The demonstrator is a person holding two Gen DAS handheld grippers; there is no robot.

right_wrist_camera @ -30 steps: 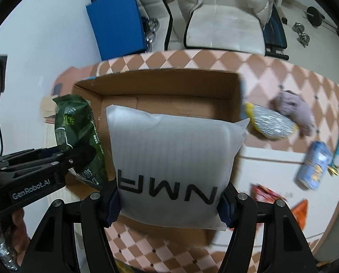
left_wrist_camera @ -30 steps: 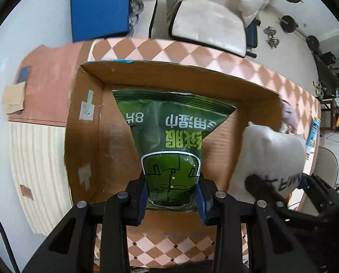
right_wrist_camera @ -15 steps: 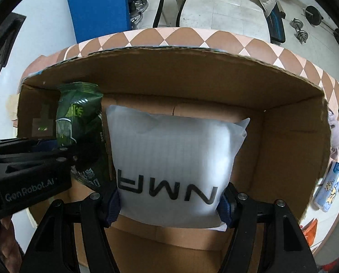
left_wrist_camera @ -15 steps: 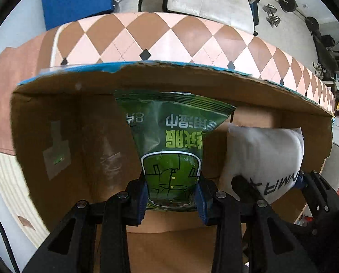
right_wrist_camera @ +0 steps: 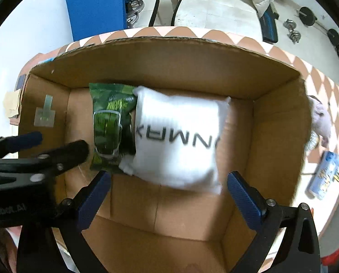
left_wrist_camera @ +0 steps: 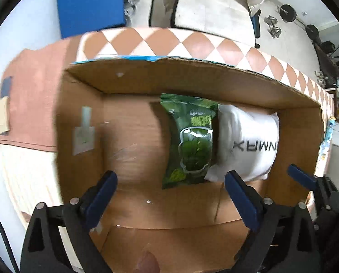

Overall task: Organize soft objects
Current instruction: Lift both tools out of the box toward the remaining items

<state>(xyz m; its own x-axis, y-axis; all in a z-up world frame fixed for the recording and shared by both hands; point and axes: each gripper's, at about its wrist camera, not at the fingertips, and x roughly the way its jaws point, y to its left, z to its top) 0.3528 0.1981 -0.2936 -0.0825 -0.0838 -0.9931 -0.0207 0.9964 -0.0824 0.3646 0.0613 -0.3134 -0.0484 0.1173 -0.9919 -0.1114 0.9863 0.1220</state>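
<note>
— Where have the soft things ended up?

— Both lie on the floor of the open brown cardboard box [right_wrist_camera: 281,122]. The green crinkly foil snack pouch [left_wrist_camera: 188,141] is flat toward the far wall, and the puffy white air-cushion bag with black lettering [right_wrist_camera: 180,141] sits touching its right edge, slightly overlapping it.

— And the grippers?

— The left gripper [left_wrist_camera: 171,195] hangs over the near part of the box, jaws spread wide, nothing between them. The right gripper [right_wrist_camera: 169,193] is the same: blue pads well apart, empty, just short of the white bag.

— Which way do they point?

— The pouch's long axis runs from near to far, its sealed top toward the far wall. The white bag is nearly square, its lettering reading upside down from here, so its top faces the grippers.

— How would they handle, do you think?

— Light, both of them, I'd guess. The white bag looks air-filled and springy; pinch a flat sealed margin, not the belly, or it may squirt out. The pouch looks slick and crushable, so take its near seam gently.

— Anything left outside?

— A blue packet [right_wrist_camera: 324,175] and a pale pinkish cloth bundle [right_wrist_camera: 320,120] lie on the checked tablecloth [left_wrist_camera: 192,43] right of the box.
</note>
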